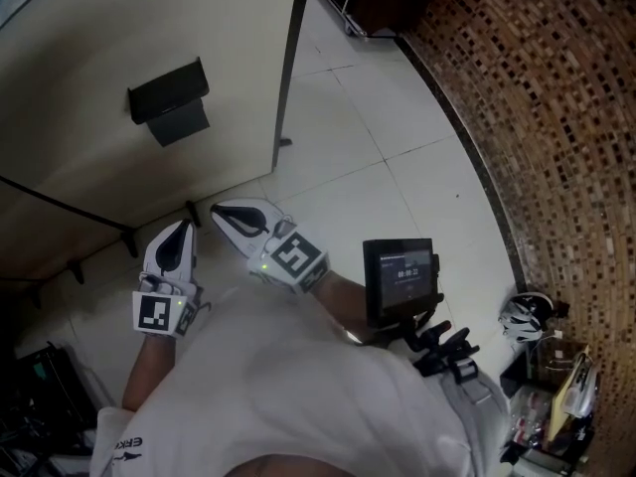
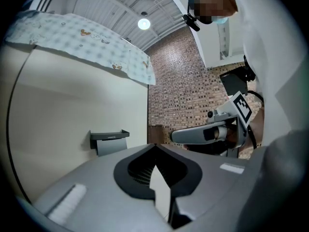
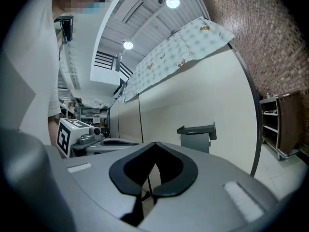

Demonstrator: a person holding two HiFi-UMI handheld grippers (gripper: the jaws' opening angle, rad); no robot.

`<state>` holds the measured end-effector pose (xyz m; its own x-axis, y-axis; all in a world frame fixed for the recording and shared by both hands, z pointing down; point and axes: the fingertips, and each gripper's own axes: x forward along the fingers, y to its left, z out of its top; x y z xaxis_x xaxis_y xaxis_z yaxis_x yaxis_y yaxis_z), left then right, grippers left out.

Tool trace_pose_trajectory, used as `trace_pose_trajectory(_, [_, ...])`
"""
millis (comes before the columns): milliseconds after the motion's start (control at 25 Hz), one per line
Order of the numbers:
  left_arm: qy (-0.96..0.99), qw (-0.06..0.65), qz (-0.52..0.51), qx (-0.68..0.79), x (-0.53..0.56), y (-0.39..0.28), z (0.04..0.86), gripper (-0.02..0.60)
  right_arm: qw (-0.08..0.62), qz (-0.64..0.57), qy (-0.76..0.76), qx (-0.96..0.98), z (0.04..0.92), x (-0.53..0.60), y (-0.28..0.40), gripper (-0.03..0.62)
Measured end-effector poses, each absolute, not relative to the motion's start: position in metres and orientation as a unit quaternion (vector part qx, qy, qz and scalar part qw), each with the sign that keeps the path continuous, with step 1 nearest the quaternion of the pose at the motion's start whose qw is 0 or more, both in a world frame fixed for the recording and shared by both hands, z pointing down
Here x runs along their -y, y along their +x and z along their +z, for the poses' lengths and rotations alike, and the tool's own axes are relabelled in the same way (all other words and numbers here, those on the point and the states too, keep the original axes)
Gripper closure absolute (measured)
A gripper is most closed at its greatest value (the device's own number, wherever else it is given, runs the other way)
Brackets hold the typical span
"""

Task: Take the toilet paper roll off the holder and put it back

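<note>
A dark toilet paper holder with a black lid and a grey body is fixed to the cream partition wall. No roll shows on it from any view. My left gripper and right gripper hang side by side in front of the wall, below the holder and apart from it. Both point level at the wall, shut and empty. The left gripper view shows the holder left of my shut left gripper, with the right gripper beside it. In the right gripper view the holder sits right of my shut right gripper.
The partition stands on black feet over a white tiled floor. A brown mosaic brick wall curves along the right. A small screen hangs at the person's waist. Clutter lies at the lower right, a trolley further back.
</note>
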<state>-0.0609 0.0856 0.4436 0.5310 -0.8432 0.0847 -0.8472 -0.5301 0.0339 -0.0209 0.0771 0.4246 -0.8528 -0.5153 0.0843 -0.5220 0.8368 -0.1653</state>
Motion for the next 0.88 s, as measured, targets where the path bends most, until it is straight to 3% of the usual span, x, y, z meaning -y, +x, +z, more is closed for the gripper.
trace_pose_trajectory(880, [0.872,0.025,0.01,0.488,-0.069,-0.067,0.439,0.578,0.023,0.09,0.283,0.955,0.425,-0.065,-0.02,0.582])
